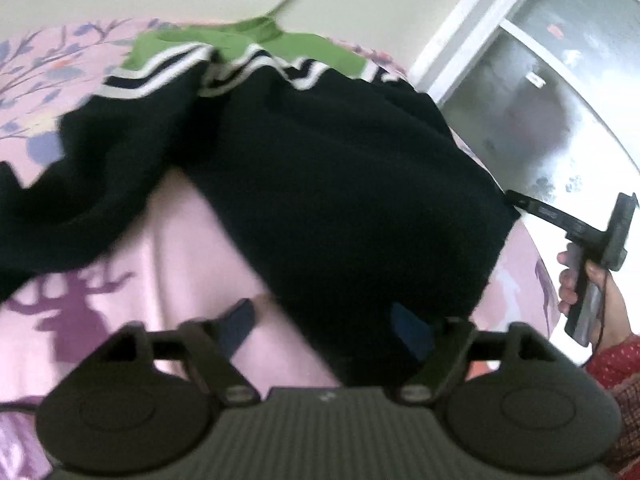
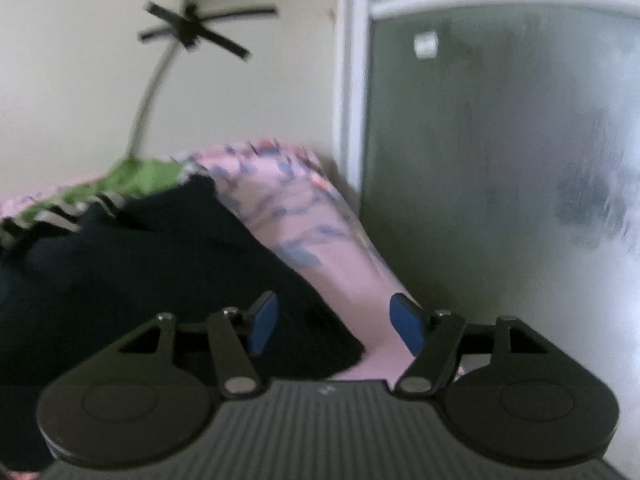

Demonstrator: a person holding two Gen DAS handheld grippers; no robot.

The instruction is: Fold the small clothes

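Note:
A dark navy garment (image 1: 340, 168) with white-striped trim lies spread on a pink printed bedsheet (image 1: 180, 240), with one part trailing off to the left. My left gripper (image 1: 326, 328) hovers over its near edge, open. The right blue pad sits above the cloth and the left pad above bare sheet. In the right wrist view, my right gripper (image 2: 336, 328) is open at the garment's (image 2: 120, 280) right corner, and the pads do not press it. From the left wrist view, the right gripper (image 1: 516, 200) reaches the garment's right edge, held by a hand (image 1: 600, 300).
A green garment (image 1: 248, 40) lies behind the navy one near the wall. A frosted glass door (image 2: 500, 160) with a white frame stands right of the bed. A cable (image 2: 148, 92) runs up the wall to a black tape cross (image 2: 192, 28). A red patterned sleeve (image 1: 616, 360) is at right.

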